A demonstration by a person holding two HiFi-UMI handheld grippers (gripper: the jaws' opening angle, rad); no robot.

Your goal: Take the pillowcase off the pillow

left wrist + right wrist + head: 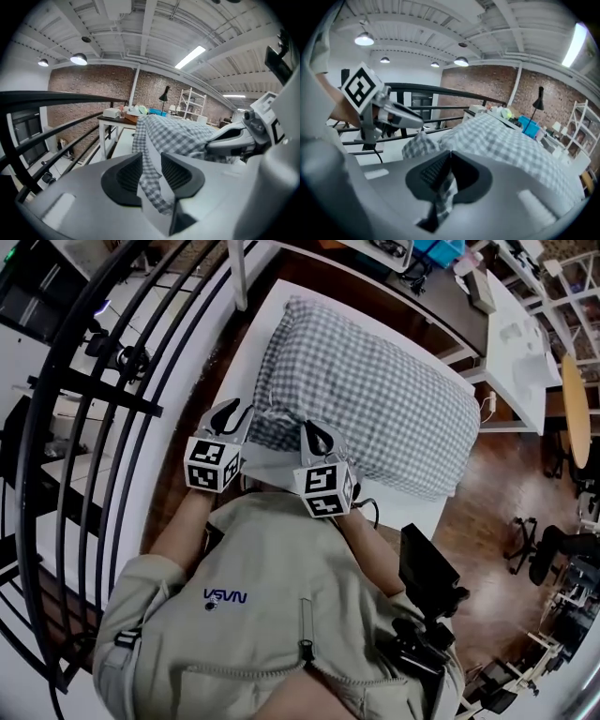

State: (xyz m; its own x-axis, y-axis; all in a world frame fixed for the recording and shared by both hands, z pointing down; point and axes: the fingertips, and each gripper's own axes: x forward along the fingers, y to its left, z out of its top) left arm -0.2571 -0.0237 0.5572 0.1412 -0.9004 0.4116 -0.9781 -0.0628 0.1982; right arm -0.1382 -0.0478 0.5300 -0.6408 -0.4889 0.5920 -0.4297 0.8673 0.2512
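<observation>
Checked case (pixel 375 399) looks fully on the pillow (pixel 422 442), which lies across a white table (pixel 248 343), near end toward the person (pixel 272 615). Black rail (pixel 112 390) on the left. Both grippers sit at that near end, side by side & close together.

R gripper (pixel 317 439): jaws pressed together, pinching a fold of the case edge. Its own view shows checked cloth squeezed between the pads & hanging below them.

L gripper (pixel 230 414): jaws partly spread. A strip of case runs through the gap, but the pads don't look clamped on it, so prob. no real hold on that side.

Step, as I read it: getting a grip on the open end, before any stripping. A pale patch between the grippers may be bare pillow or table, can't tell.

Next move prob. needs L to close on its strip so both sides of the mouth are held, then a pull on the hem back toward the person. With both grippers on cloth nothing pins the pillow, so it may just drag along w/ the case; a lift & shake could be needed. Thin fabric may slip from R's pinch if tugged hard.
</observation>
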